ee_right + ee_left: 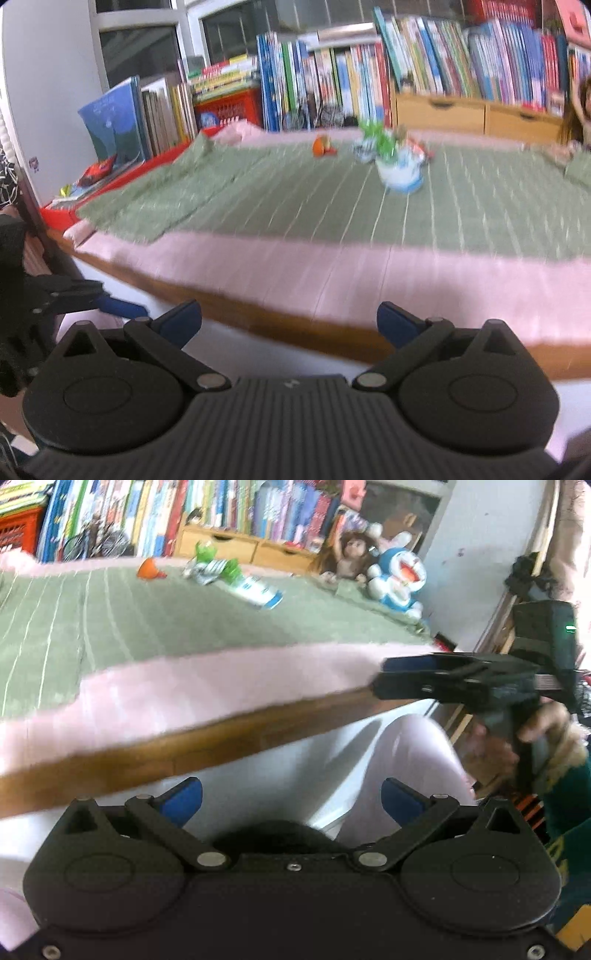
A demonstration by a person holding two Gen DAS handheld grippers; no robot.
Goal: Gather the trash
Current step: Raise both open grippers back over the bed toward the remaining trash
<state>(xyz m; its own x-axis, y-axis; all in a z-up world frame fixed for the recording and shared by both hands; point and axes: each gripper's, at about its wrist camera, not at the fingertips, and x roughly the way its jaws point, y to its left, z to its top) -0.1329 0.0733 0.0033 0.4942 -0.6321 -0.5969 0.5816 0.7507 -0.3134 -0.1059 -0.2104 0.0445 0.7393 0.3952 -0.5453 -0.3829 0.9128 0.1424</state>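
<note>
on the green bedspread (258,192), light crumpled wrappers (400,170) are best pinched at a raised fold; both grippers (291,801) (288,321) are spread wide, empty.

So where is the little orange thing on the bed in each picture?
Left wrist view: the orange thing lies far back on the green blanket, upper left, left of the crumpled wrappers.
Right wrist view: the orange thing lies far back, just above the middle, again left of the crumpled wrappers.
Shared landmark: the wooden drawers under the books, behind the bed.
</note>
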